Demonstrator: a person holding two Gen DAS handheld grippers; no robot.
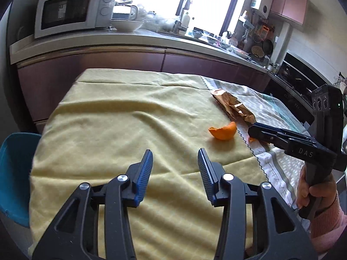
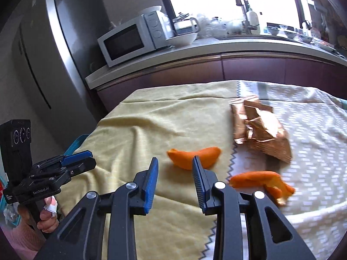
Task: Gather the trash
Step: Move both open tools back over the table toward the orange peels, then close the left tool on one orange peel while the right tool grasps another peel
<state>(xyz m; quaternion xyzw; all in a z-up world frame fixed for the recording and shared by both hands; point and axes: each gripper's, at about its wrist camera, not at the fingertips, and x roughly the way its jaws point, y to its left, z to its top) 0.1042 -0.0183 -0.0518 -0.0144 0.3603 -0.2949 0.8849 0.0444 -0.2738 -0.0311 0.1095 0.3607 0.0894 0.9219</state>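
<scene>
Holding both grippers spread and empty, the left gripper (image 1: 175,171) and right gripper (image 2: 174,178), we see curved orange peel pieces (image 2: 195,157) and a crumpled copper foil wrapper (image 2: 261,127) mid-table; thin peel could slip, or pads snag the yellow tablecloth (image 1: 108,119).

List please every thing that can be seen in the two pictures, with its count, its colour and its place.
orange peel: two pieces, orange, one on the yellow cloth, one on the patterned cloth
wrapper: one, copper-gold, crumpled, on the patterned cloth
yellow cloth: one, pale yellow, left part of the table
patterned cloth: one, white and grey, right part of the table
microwave: one, white, on the counter
bowl: one, white, beside the microwave
fridge: one, grey, left of the counter
chair: one, teal, left of the table
left tongs: black with blue pads, open, empty
right tongs: black with blue pads, open, empty
hands: two, on the handles
</scene>
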